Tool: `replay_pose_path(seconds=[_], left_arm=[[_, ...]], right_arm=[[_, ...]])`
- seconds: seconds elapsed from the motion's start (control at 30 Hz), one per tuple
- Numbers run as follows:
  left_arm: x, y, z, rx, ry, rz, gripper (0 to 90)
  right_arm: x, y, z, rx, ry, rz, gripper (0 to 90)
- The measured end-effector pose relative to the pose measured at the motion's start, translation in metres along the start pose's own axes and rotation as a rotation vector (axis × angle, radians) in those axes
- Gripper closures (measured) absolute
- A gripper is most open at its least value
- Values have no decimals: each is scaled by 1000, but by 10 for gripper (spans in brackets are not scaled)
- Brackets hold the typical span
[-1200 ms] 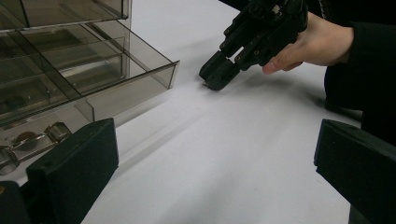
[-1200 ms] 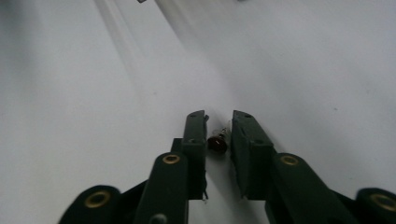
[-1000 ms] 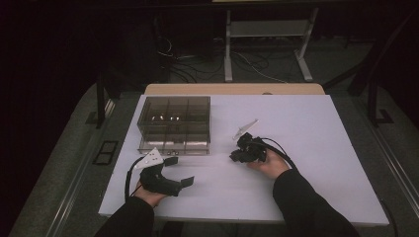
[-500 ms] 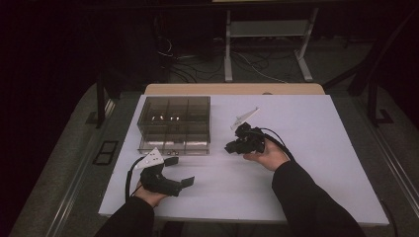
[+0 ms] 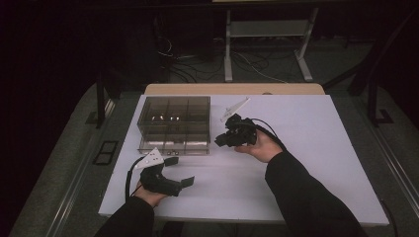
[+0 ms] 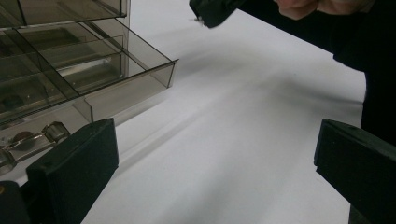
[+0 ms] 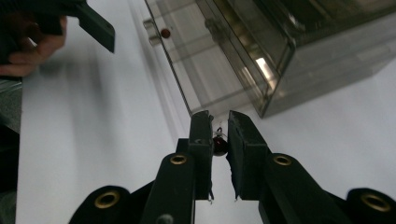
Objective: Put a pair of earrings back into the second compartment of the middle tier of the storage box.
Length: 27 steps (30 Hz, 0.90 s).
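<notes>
Dark floor, loose cables and a metal stand fill the top of the high view, and below them a white table (image 5: 306, 163) carries a smoky clear compartment box (image 5: 174, 124) at upper left of centre. Compared with a second ago, the right tongs (image 5: 221, 139) have lifted off the table and drawn closer to the box's right-hand corner, which suggests a picked-up piece is being carried toward a compartment. The right gripper view gives what the high view cannot: the jaws are nearly closed on a small dark red bead-like part (image 7: 219, 145) with fine wire legs, pinched between the pads just short of the box corner (image 7: 261, 109). The left tongs (image 5: 179, 171) rest near the table's lower left, unmoved, jaws spread wide and holding nothing. The left gripper view adds an open drawer (image 6: 126, 77) pulled out of the box, with small metal pieces at its near end, and the right tongs (image 6: 205, 14) at the top edge.
</notes>
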<state>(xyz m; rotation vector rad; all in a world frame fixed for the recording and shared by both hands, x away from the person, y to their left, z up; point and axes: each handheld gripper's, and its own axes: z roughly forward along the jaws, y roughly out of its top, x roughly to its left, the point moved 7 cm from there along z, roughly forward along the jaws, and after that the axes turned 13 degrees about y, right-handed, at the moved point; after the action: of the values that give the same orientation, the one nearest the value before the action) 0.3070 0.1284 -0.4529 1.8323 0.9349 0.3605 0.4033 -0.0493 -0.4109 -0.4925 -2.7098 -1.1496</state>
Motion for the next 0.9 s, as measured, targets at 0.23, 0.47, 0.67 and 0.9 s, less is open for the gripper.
replay_pose_path(seconds=[0.23, 0.47, 0.67, 0.9], left_arm=[[0, 0, 0, 0, 0, -1, 0], [0, 0, -1, -1, -1, -1, 0], [0, 0, -1, -2, -1, -2, 0], [1, 1, -1, -4, 0, -5, 0]], right_arm=[[7, 24, 0, 5, 15, -39, 788], [13, 45, 4, 14, 25, -73, 788], [11, 61, 12, 17, 26, -80, 788], [8, 71, 26, 20, 35, -77, 788]])
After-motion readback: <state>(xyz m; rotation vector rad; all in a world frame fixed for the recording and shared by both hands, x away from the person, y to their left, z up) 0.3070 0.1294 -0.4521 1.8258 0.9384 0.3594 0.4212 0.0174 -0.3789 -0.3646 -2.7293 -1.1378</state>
